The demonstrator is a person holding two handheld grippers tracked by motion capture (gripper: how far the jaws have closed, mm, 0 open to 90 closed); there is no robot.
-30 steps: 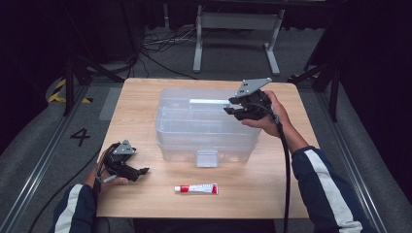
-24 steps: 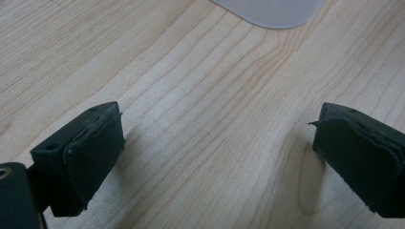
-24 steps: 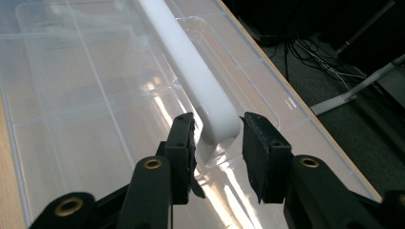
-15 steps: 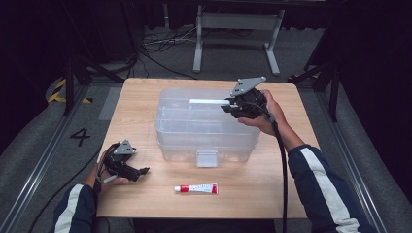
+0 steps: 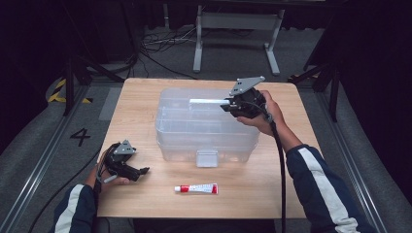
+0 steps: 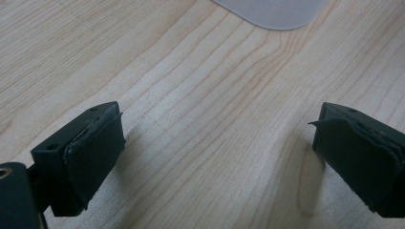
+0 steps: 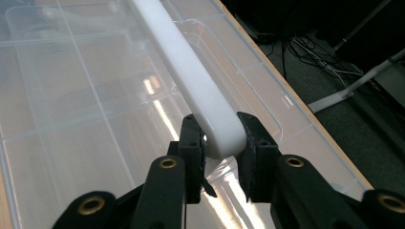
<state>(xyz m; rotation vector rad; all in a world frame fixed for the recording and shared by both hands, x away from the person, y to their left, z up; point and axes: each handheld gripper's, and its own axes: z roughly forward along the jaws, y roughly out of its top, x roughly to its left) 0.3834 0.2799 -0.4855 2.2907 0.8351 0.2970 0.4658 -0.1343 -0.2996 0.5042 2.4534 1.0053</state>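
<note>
A clear plastic compartment box (image 5: 206, 126) with its lid on stands mid-table. A white bar handle (image 5: 209, 102) runs along its far top. My right gripper (image 5: 227, 104) reaches in from the right. In the right gripper view its jaws have just been closing, and my right gripper (image 7: 220, 136) now has both pads pressed on the end of the white handle (image 7: 191, 81). My left gripper (image 5: 141, 171) rests low at the table's front left. Seen in its own view, my left gripper (image 6: 217, 143) is open over bare wood with nothing between the jaws.
A small red-and-white tube (image 5: 197, 188) lies on the wooden table (image 5: 291, 194) in front of the box. A rounded corner of the box (image 6: 272, 12) lies ahead of the left jaws. Cables and metal stands sit on the floor beyond the far edge.
The right gripper's jaws have narrowed onto the end of the white handle. The left gripper, the box and the tube have kept still.
</note>
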